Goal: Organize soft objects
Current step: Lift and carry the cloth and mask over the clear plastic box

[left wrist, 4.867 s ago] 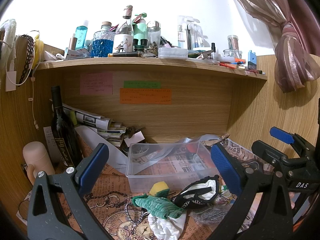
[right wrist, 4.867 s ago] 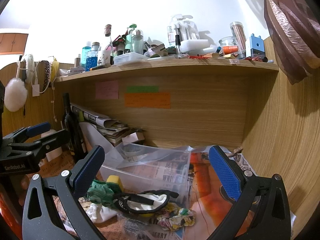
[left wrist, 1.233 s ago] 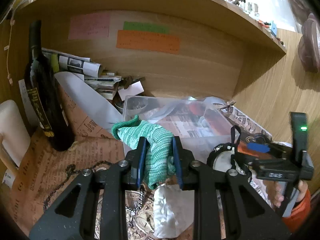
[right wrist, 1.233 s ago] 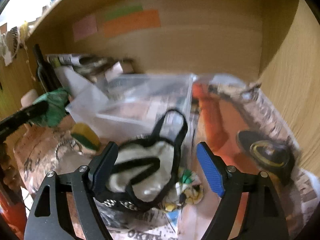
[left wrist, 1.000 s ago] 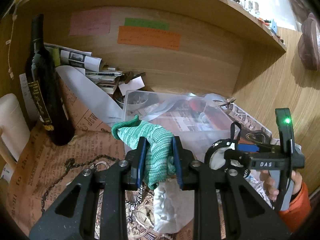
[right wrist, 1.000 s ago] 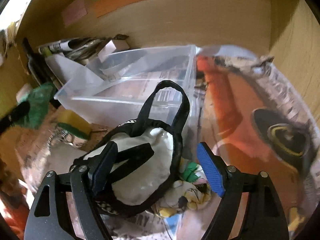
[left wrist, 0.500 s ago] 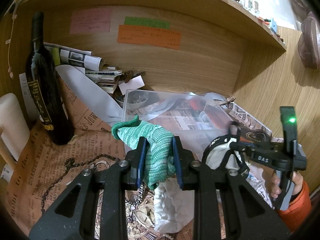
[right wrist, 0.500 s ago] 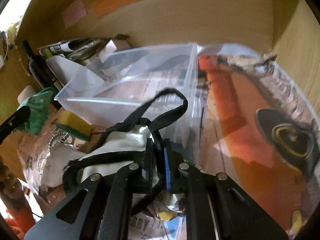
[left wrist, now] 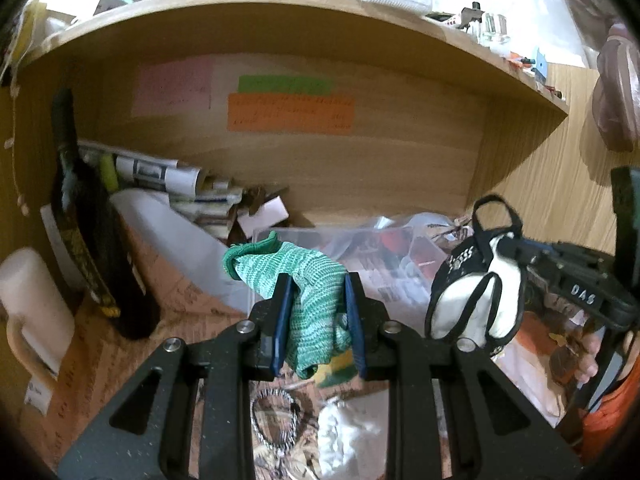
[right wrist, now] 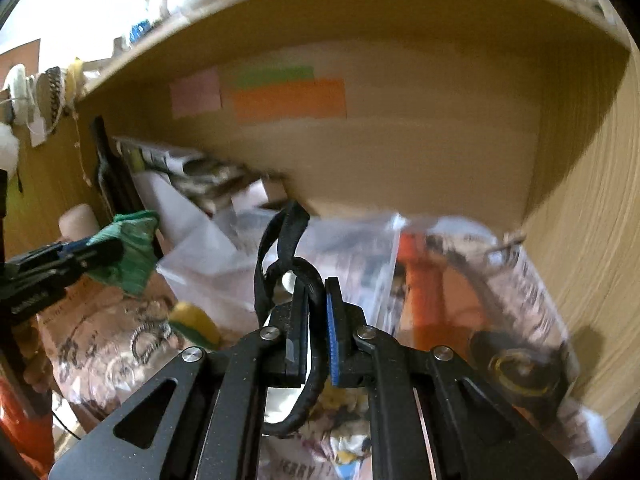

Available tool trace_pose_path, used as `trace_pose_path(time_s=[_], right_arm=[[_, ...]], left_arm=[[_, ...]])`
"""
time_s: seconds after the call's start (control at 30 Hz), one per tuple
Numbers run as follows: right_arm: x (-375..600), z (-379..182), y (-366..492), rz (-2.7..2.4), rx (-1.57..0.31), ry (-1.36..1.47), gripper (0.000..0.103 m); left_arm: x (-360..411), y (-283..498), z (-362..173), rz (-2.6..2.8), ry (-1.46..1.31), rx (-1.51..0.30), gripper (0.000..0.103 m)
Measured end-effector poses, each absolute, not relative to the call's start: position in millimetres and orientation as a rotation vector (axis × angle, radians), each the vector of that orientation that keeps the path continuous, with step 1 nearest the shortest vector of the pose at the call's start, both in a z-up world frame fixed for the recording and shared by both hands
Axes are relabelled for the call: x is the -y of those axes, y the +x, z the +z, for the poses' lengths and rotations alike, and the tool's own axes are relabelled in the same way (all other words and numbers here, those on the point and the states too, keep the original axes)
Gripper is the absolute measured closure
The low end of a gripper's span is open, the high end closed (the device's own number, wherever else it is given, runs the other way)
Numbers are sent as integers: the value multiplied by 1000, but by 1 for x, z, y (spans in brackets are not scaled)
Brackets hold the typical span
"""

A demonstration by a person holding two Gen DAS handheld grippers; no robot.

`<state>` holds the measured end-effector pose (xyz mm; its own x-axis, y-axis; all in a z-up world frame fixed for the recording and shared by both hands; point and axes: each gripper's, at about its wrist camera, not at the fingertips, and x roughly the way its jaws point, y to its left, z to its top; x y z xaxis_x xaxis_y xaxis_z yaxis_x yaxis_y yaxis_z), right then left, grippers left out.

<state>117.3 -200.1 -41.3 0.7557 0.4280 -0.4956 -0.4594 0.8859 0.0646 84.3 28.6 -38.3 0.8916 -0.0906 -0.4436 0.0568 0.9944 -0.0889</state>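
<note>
Left wrist: left gripper (left wrist: pixel 318 320) clenched on green cloth (left wrist: pixel 296 280), cloth bunched between the pads and lifted in front of clear bin (left wrist: pixel 360 240). Right wrist: right gripper (right wrist: pixel 317 320) clamped on black strap (right wrist: pixel 288 240) of white pouch (left wrist: pixel 476 300), pouch hanging below jaws, beside bin.

clutter around your work area

at far left you have a dark wine bottle (left wrist: pixel 96 248) standing upright, with a cream mug (left wrist: pixel 30 312) nearer you beside it. behind the bottle lie rolled papers (left wrist: pixel 160 170) against the wooden back wall, where a pink note (left wrist: pixel 172 88), a green note (left wrist: pixel 285 84) and an orange note (left wrist: pixel 290 113) are stuck. a beaded chain (left wrist: pixel 276 420) lies on the printed paper (left wrist: pixel 92 364) near you. the shelf (left wrist: pixel 280 4) above carries bottles and small items, too blurred to name.
</note>
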Motion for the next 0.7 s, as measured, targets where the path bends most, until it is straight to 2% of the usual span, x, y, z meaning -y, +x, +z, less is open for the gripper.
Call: trace_pose_path(time_s=[0.4, 0.7], right_arm=[[192, -11, 150, 425, -391, -60, 96], [175, -49, 190, 426, -497, -80, 96]], left_arm=[[-35, 156, -31, -104, -54, -549, 77], [-27, 221, -73, -124, -2, -718, 77]])
